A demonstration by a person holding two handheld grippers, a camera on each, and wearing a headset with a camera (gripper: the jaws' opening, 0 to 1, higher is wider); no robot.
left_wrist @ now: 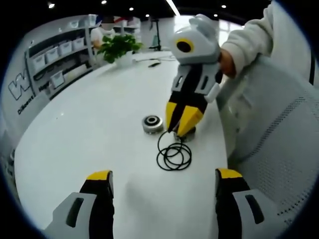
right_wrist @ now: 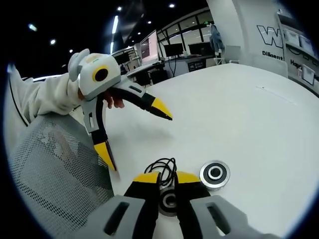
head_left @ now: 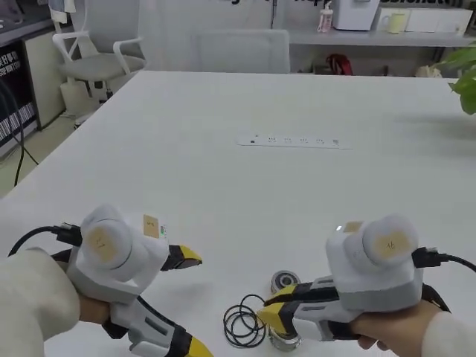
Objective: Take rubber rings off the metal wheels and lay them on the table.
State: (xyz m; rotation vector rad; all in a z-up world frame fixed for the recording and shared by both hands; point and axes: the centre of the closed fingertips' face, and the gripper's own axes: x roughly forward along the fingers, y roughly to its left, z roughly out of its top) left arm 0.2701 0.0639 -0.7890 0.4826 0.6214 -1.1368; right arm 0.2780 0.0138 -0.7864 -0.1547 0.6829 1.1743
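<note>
Left gripper (head_left: pixel 197 305): my jaws gape wide, empty.
Right gripper (right_wrist: pixel 167 178): pinched on metal wheel (right_wrist: pixel 169 200).
Rubber rings (head_left: pixel 244 321): heaped beside that wheel.
Second wheel (head_left: pixel 284 281): free nearby.

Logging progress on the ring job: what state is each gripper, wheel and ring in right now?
left gripper: open, empty, above the table.
right gripper: jaws nearly shut, over the near wheel.
near wheel: flat, under that gripper.
far wheel: flat, free.
rubber rings: off, piled loose on the table.
</note>
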